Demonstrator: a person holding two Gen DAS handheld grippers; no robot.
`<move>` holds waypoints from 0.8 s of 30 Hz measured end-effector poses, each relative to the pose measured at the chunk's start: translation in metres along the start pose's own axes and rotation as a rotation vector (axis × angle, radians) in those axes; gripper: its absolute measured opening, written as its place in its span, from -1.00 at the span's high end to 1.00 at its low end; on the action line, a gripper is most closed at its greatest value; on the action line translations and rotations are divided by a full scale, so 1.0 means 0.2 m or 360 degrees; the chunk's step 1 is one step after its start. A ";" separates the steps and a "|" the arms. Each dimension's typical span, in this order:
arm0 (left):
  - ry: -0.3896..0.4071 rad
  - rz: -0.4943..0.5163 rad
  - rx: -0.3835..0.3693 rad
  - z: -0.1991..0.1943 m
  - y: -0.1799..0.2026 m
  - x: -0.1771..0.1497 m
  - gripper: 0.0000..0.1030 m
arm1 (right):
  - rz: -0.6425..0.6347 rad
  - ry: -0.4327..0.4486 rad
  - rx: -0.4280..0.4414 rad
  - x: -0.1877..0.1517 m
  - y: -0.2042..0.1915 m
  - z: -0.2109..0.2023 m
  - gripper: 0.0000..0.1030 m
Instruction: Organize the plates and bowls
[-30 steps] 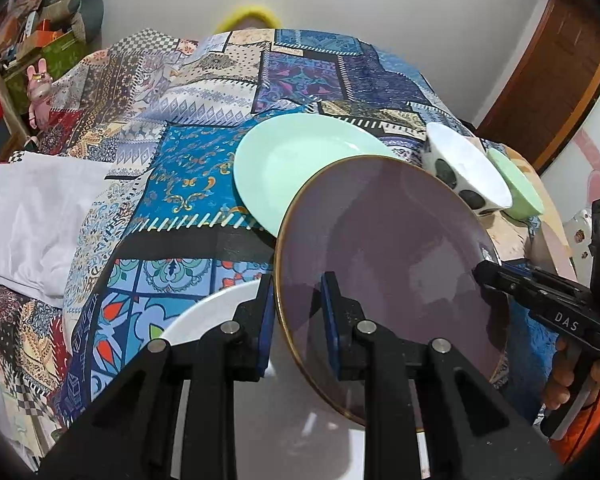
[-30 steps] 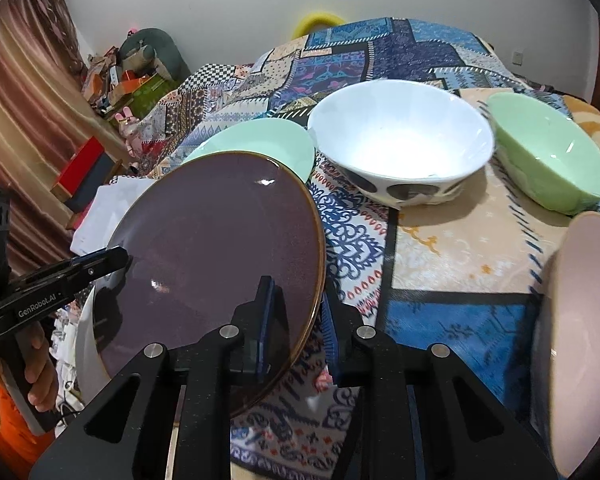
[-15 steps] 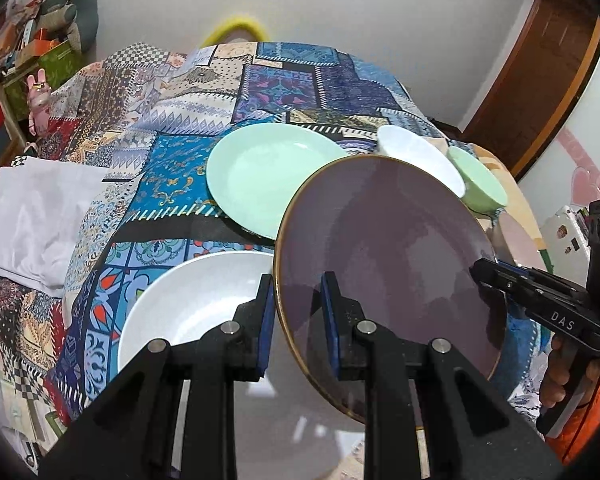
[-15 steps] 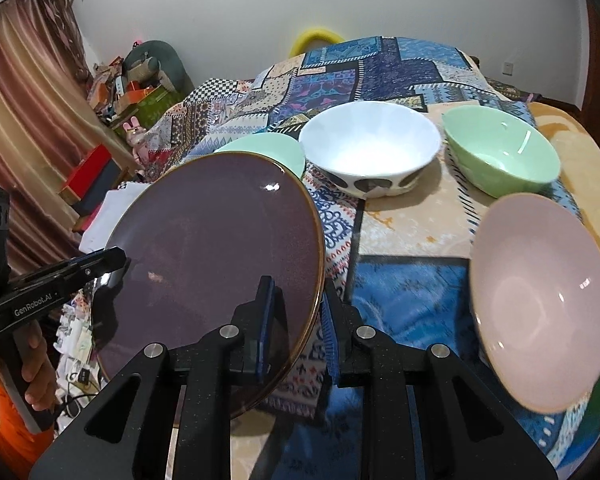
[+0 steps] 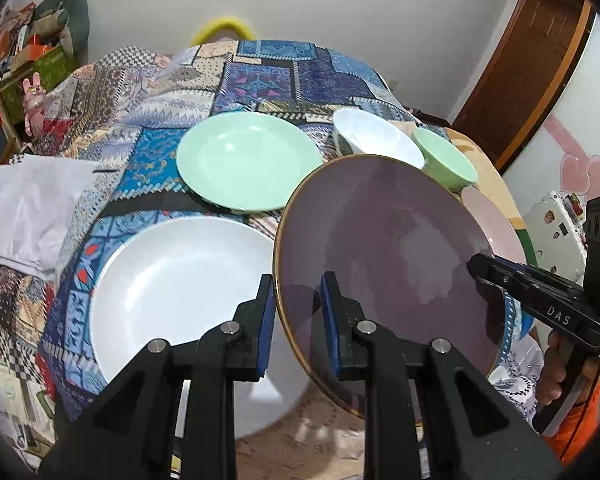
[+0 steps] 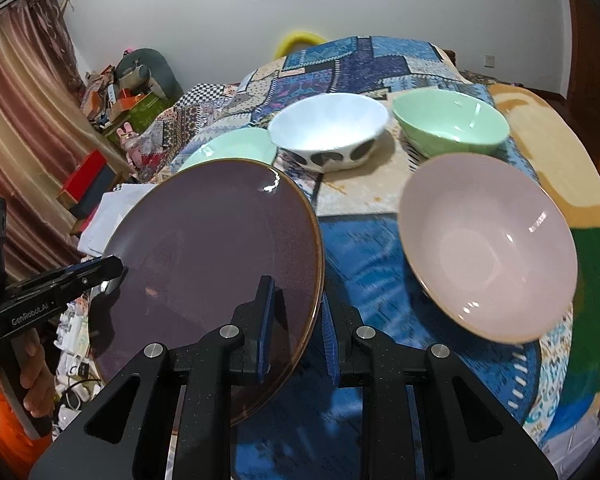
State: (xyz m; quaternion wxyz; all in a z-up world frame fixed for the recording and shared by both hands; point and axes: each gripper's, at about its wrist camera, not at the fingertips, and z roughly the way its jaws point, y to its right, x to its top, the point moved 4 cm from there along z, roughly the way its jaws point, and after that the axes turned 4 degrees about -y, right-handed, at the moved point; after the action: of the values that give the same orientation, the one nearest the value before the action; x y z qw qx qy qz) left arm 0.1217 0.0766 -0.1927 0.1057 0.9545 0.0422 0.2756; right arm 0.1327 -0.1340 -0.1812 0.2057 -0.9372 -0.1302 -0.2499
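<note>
A dark purple plate (image 5: 384,264) with a gold rim hangs tilted above the bed, held from both sides. My left gripper (image 5: 298,312) is shut on its near left rim. The right gripper (image 6: 296,312) clamps the opposite rim of the purple plate (image 6: 212,260) and shows in the left wrist view at the right gripper (image 5: 476,268). Below lie a white plate (image 5: 172,280) and a mint green plate (image 5: 248,160). A white spotted bowl (image 6: 328,132), a green bowl (image 6: 452,124) and a pink bowl (image 6: 488,240) sit on the right.
The dishes rest on a patchwork bedspread (image 5: 260,76). A white folded cloth (image 5: 32,204) lies at the left edge. A person's hand (image 5: 560,368) holds the right tool. Boxes and clutter (image 6: 116,96) stand by the curtain, a wooden door (image 5: 532,68) at right.
Both grippers have pulled back and risen a little with the purple plate. The white plate, the green bowl and the pink bowl have come fully into view beneath it.
</note>
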 end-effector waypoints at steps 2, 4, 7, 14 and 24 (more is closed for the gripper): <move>-0.0009 0.0010 -0.0004 0.01 0.03 -0.02 0.58 | 0.0015 -0.0005 -0.0006 -0.02 0.02 -0.01 0.61; -0.0024 0.0023 -0.0011 0.02 0.06 -0.04 0.58 | 0.0026 -0.0015 -0.0014 -0.04 0.04 -0.01 0.61; -0.0054 0.0029 -0.0022 0.05 0.10 -0.06 0.58 | 0.0039 -0.0033 -0.0019 -0.07 0.07 0.00 0.61; -0.0132 0.0037 -0.0037 0.14 0.14 -0.10 0.58 | 0.0084 -0.0089 -0.0041 -0.12 0.15 0.04 0.61; -0.0238 0.0063 -0.0023 0.33 0.17 -0.10 0.58 | 0.0131 -0.0137 -0.0067 -0.15 0.23 0.11 0.61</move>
State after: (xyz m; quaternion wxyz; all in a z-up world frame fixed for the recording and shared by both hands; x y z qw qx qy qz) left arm 0.1398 0.0287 -0.2499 0.1100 0.9723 0.0131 0.2058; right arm 0.1325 -0.1690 -0.2291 0.1904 -0.9557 -0.0952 -0.2035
